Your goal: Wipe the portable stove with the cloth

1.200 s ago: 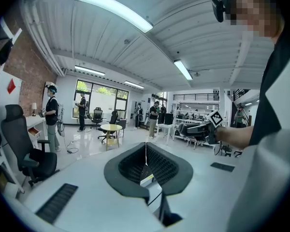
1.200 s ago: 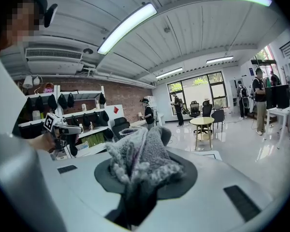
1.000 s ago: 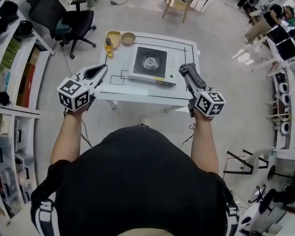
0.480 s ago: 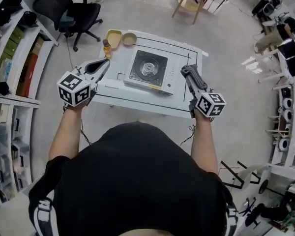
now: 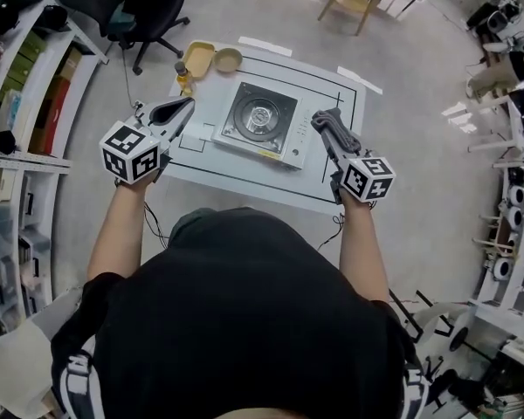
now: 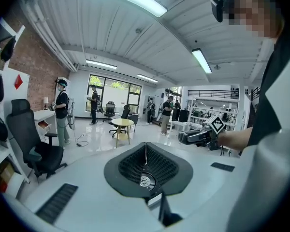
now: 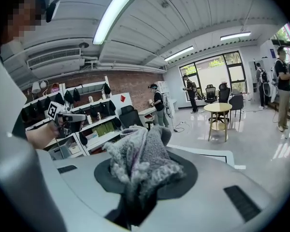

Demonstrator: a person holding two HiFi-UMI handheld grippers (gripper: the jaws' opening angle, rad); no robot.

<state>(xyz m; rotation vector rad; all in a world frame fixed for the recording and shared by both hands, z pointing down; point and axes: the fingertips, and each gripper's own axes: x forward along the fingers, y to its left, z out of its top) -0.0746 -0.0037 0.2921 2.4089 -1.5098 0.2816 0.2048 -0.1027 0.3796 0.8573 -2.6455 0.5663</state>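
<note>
One table carries the stove at its middle. At the stove's 9 o'clock, the left gripper hangs over the table edge with its jaws pressed fully together on nothing. At the stove's 3 o'clock, the right gripper has its jaws clamped on the grey cloth, which bunches out past them.

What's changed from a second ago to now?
The person has come closer to the table, bringing both grippers forward: the left gripper to its left edge, the right gripper just right of the portable stove. Nothing was picked up or released. The right gripper still clamps the grey cloth, the left stays shut and empty; the stove has not shifted.
</note>
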